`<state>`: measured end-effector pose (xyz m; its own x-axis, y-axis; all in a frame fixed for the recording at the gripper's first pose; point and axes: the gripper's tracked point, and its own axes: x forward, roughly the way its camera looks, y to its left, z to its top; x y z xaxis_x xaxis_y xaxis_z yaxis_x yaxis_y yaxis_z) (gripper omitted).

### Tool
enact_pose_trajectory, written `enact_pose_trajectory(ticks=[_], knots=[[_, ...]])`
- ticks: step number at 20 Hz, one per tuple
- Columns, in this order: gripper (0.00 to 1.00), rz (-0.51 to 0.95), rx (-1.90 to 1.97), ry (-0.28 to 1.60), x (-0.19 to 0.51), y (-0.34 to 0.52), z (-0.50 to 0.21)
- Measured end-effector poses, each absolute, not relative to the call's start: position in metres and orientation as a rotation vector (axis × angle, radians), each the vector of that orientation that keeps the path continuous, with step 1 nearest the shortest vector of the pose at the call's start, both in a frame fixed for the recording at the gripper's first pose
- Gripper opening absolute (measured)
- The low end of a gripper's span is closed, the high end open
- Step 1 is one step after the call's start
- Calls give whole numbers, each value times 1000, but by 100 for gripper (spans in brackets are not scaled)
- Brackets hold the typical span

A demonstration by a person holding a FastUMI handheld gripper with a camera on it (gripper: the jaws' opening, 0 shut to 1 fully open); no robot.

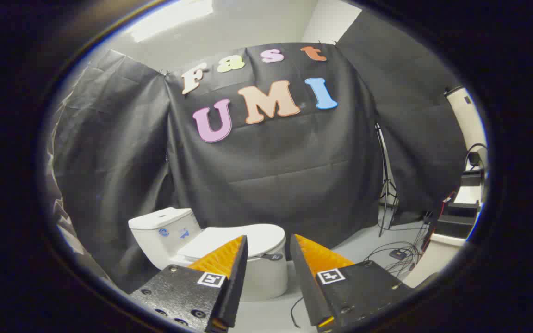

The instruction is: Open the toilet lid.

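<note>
Gripper (pixel 269 249) with fingers parted and empty, well short of toilet (pixel 211 249) beyond, lid (pixel 234 240) apparently down, opening not yet begun.

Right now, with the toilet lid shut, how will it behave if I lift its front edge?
The lid looks like rigid plastic, so it should swing stiffly at the tank end. Its glossy surface may be slippery. The open tool hangs short of it.

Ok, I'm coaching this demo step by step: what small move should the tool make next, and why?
Probably move forward and down toward the front edge of the toilet lid. The lid lies closed on the toilet, beyond the open tool, whose fingers hold nothing. A small dark tab at the lid's front looks like the place to catch.
</note>
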<state>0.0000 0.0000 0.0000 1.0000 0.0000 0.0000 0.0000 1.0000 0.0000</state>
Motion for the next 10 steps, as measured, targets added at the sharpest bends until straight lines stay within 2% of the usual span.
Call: enact_pose_trajectory(ticks=[10], knots=[[53, -43, 14, 65, 7, -11, -16]])
